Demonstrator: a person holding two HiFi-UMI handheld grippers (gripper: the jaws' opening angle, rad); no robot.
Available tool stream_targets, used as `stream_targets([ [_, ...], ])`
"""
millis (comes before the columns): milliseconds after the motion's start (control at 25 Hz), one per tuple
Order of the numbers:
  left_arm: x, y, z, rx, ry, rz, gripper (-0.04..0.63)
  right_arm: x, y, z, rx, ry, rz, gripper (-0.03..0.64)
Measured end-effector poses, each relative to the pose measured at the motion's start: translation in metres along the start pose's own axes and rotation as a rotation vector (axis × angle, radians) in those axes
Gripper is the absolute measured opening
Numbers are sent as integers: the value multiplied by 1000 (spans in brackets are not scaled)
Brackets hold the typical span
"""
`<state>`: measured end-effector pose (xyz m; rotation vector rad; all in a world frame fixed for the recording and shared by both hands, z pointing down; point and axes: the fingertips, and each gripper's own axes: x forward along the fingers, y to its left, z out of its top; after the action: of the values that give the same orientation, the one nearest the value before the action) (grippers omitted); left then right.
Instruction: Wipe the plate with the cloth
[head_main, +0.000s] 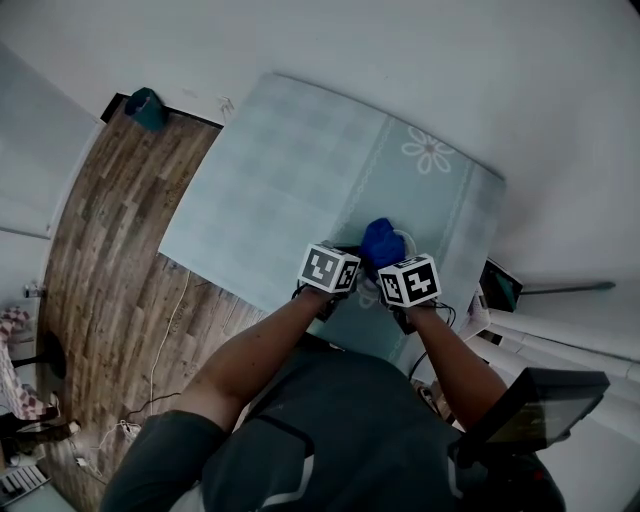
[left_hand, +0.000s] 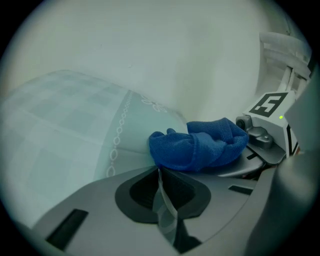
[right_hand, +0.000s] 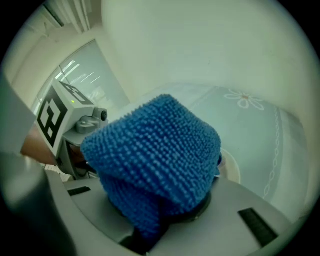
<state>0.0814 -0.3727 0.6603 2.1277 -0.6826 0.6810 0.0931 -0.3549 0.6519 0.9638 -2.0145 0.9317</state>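
Left gripper (left_hand: 159, 175): clenched on a thin pale edge. It reads as the plate (left_hand: 163, 202) rim, but the view is edge-on, so not certain. The plate sits on the table (head_main: 270, 170) by its near edge.

Risk: the pinch is narrow. Wipe pressure could pivot the plate or slip it out and skid it toward that edge.

Right gripper (right_hand: 160, 212): grasping the blue cloth (right_hand: 160, 150), wadded over the plate. Can't tell if it's touching.

Risk: drag could pull the wad out of the jaws, or hard jaw tips hit the plate instead of cloth.
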Motion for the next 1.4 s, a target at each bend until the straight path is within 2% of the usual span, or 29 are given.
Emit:
stream_targets([
  [160,-4,1,3,-20,-12,18,34,-4,-3,-8,-7,-16,19,69],
  [320,-23,-2,-14,53,31,63,34,-2,-6,-8,92,-12,67,69],
  [400,-26,-9,-27,64,56,74,34,-3,-7,-6,98,5,76,69],
  [600,-28,-10,-36,-22,2,95,34,-2,-4,-7,96,15,89,69],
  [800,-28,-11,-37,3,-5,103,20,1,22,-17,106,60,178,69],
  [920,-28,-10,-38,-20,-20,96,17,-4,35,-22,139,62,210,69],
  [1000,-28,-10,-39,-44,-28,86,18,-14,41,-21,186,59,268,69],
  [1080,-30,-8,-41,-61,-26,85,18,-27,35,-7,205,17,288,69],
  [1160,-34,-6,-40,-77,-42,80,18,-35,13,18,177,-52,221,69],
  [1240,-41,-8,-40,-100,-76,63,18,-37,-15,40,110,-101,91,69],
  [1320,-47,-9,-46,-123,-99,47,18,-26,-33,45,38,-97,-18,69],
  [1400,-53,-7,-49,-132,-121,39,18,-8,-33,37,-31,-56,-54,69],
])
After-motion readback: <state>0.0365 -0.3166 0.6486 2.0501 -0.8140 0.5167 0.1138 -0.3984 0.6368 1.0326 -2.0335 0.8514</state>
